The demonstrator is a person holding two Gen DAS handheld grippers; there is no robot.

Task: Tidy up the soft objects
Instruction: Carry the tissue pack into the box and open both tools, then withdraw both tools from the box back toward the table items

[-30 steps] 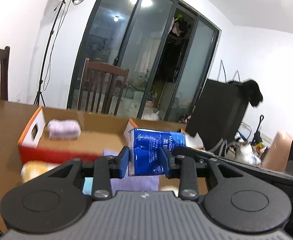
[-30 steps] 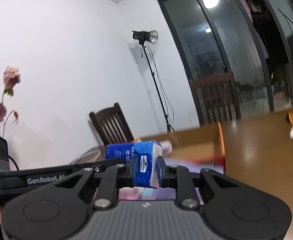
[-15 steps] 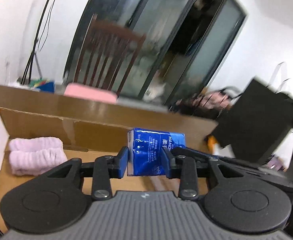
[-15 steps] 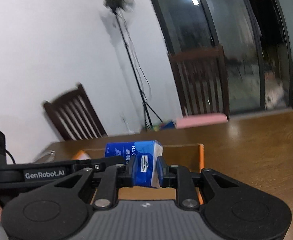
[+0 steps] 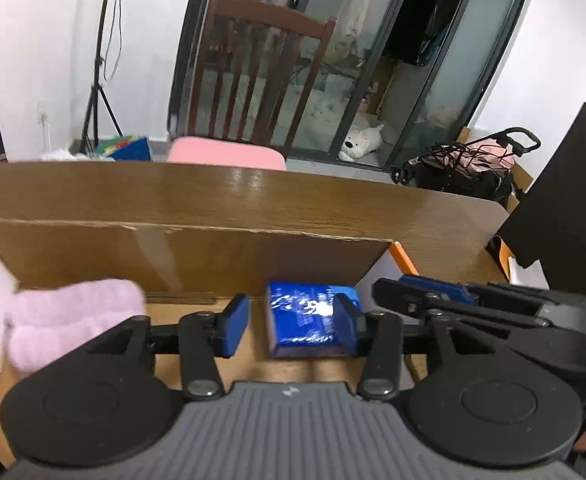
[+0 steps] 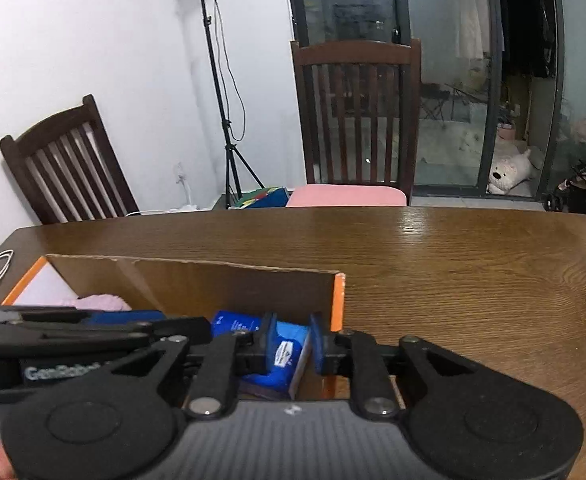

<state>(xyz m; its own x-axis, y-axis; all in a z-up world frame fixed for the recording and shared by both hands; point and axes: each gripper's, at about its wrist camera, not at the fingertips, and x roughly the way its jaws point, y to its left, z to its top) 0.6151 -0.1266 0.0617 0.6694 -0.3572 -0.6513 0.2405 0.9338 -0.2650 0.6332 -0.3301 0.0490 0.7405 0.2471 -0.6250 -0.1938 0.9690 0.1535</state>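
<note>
One blue plastic-wrapped tissue pack (image 5: 311,326) lies low inside the brown cardboard box with orange rim (image 6: 339,296), beside a pink fluffy rolled towel (image 5: 73,312). It looks light and squashy, its film likely slippery, so the short ends seem the best hold. Left gripper (image 5: 291,326) stands spread, one pad clear of the pack. Right gripper (image 6: 291,346) brackets the pack's end; whether it pinches, I cannot tell.
</note>
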